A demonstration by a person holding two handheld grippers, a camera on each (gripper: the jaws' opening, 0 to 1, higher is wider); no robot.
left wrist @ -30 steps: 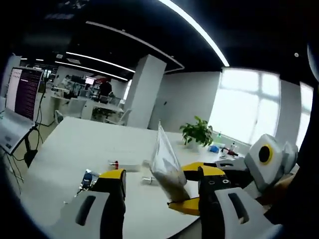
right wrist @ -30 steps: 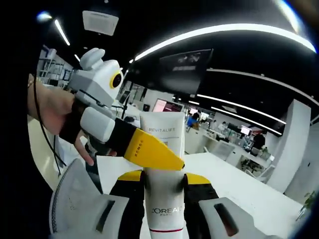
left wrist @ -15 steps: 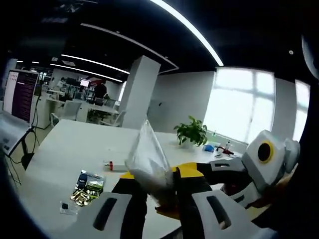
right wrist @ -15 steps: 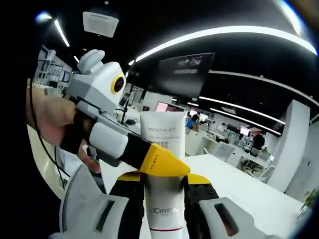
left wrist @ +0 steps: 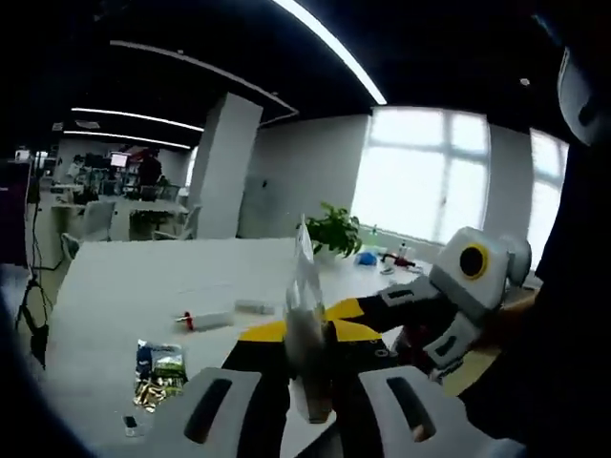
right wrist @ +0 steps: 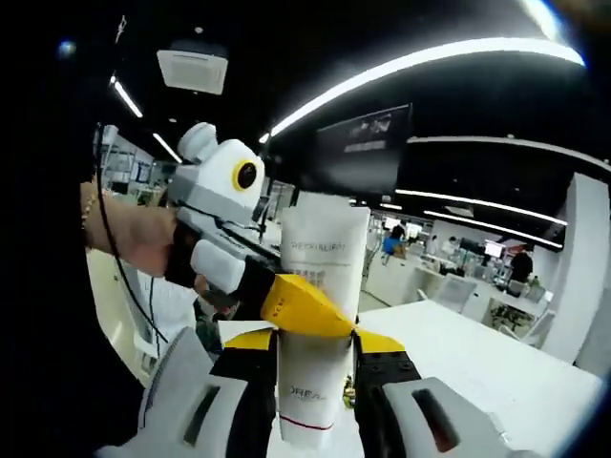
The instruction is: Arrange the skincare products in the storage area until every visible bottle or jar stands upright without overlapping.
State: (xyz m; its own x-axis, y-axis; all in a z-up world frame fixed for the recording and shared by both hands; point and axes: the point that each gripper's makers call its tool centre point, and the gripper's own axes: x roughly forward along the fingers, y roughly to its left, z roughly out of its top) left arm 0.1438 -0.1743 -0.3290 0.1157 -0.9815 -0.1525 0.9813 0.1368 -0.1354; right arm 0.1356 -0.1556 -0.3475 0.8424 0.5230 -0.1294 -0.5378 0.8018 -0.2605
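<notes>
We grip one white squeeze tube [right wrist: 315, 315] with both claws.
Right claw [right wrist: 310, 367] clenched on its lower body, left claw [left wrist: 310, 377] clenched on its crimped end, above the white counter [left wrist: 143, 277].

- An open-plan office: long white tables [left wrist: 115, 277], desks with chairs [left wrist: 94, 215] and screens [right wrist: 496, 250] further back
- Strip lights [left wrist: 329, 48] on a dark ceiling (big windows [left wrist: 425, 172], a potted plant [left wrist: 334, 229])

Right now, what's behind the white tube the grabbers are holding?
In the right gripper view, behind the white tube lies a white table and office desks farther back. The left gripper crosses in front of the tube. Whatever is directly behind the tube is covered.
</notes>
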